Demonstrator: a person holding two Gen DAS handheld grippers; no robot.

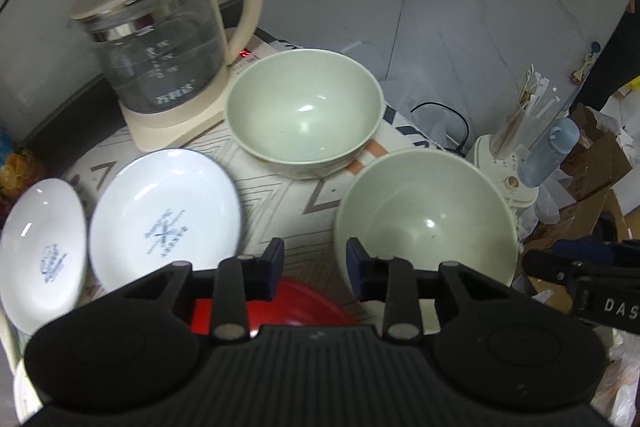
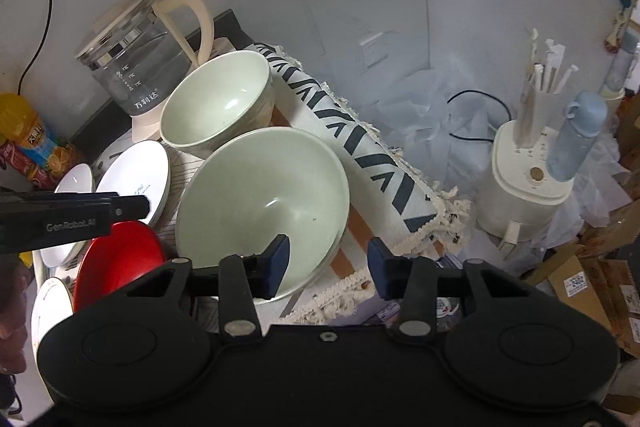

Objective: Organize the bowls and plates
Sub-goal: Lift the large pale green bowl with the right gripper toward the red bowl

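Your patterned cloth [image 1: 280,195] covers the table across the middle of the left wrist view and hangs, fringed, down the centre of the right wrist view. On it at upper left stands the glass kettle [image 1: 160,47] with its cream lid and handle.

Just right of the kettle base sits the far green bowl [image 1: 304,111], upright and empty. The near green bowl [image 1: 428,219] sits at lower right of the left view, apart from the far one, also upright.

At lower left, two white plates lie side by side: the larger white plate [image 1: 164,219] with a blue mark, and the smaller white plate [image 1: 42,247] overlapping its left edge. A red bowl [image 1: 288,303] shows at bottom centre, mostly hidden behind your tool.

Your left gripper [image 1: 315,263] hangs over the cloth between the larger plate and the near bowl, jaws parted and gripping nothing.

Your right gripper [image 2: 328,259] straddles the near bowl's right rim, its left finger [image 2: 278,259] over the inside; whether the pads press on the rim, you cannot tell here.
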